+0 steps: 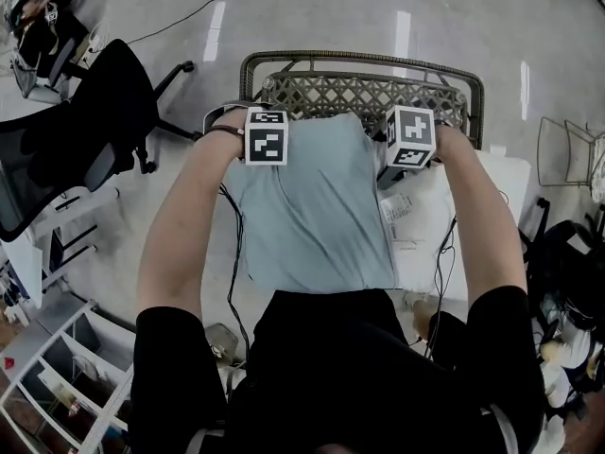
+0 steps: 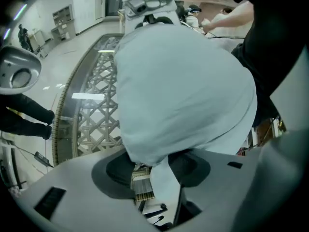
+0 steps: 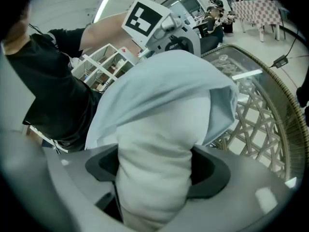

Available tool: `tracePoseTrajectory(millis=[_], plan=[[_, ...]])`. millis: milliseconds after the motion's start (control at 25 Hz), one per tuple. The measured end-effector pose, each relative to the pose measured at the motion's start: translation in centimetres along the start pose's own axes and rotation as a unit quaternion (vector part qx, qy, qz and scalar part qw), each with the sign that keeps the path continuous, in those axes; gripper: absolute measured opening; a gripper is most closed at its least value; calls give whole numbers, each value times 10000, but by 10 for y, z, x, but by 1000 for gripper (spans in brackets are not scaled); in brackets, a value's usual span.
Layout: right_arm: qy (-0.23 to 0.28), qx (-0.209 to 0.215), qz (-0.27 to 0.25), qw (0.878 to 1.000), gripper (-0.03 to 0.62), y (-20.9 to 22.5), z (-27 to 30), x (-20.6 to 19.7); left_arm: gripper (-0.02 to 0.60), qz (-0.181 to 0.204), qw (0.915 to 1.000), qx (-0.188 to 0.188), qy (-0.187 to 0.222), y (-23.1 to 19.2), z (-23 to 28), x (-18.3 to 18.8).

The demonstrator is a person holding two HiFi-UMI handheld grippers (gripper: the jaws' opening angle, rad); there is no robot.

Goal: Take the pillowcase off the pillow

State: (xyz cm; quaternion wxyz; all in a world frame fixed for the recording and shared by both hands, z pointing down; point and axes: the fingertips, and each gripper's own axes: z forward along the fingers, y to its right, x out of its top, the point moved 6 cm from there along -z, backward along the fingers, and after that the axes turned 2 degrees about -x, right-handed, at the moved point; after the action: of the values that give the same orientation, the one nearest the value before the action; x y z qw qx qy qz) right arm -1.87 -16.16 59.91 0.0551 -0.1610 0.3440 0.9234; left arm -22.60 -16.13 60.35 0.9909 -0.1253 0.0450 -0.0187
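**Item: pillow [image 3: 154,178], white, in pale blue pillowcase [image 1: 312,216].** It lies across the seated person's lap, with its far end against a wicker chair [image 1: 364,88].

**Tools.**
- Left gripper [image 2: 157,173]: the jaws are spread. A fold of the pillowcase hangs between them, and bare gap shows beside it, so it is not pinched.
- Right gripper [image 3: 154,170]: the jaws stand wide but are filled. A wrinkled bulge of white pillow is pressed against both pads, which reads as a wide grip on the pillow itself.

**Step in hand, as judged.** Early stripping. The case mouth at the far end is peeled back from one corner, and the rest of the pillow is covered.

**Next move calls for.** The left jaws should close on the case hem alone, taking no stuffing. The two hands then draw apart, with the pillow held firm while the cloth slides off it.

**What each view adds.**
- The head view gives the overall layout and both marker cubes at the far corners, but hides the jaws and their contents.
- The right gripper view alone shows bare white pillow emerging under the blue rim.
- The left gripper view alone shows the loose fold and the gap beside it.
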Motion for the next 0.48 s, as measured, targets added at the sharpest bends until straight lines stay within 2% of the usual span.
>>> tracePoseTrajectory(millis=[120, 280, 360, 480], plan=[[115, 14, -126, 9999, 334, -11, -11, 2, 157, 153, 9999, -2, -15, 11, 1, 3], [241, -173, -255, 9992, 291, -32, -32, 6, 38, 326, 9992, 230, 65, 24, -23, -1], [270, -284, -295, 9988, 278, -41, -42, 8, 13, 556, 9976, 415, -26, 35, -40, -7], [400, -423, -257, 9980, 264, -52, -57, 4, 11, 721, 9952, 658, -89, 53, -65, -17]])
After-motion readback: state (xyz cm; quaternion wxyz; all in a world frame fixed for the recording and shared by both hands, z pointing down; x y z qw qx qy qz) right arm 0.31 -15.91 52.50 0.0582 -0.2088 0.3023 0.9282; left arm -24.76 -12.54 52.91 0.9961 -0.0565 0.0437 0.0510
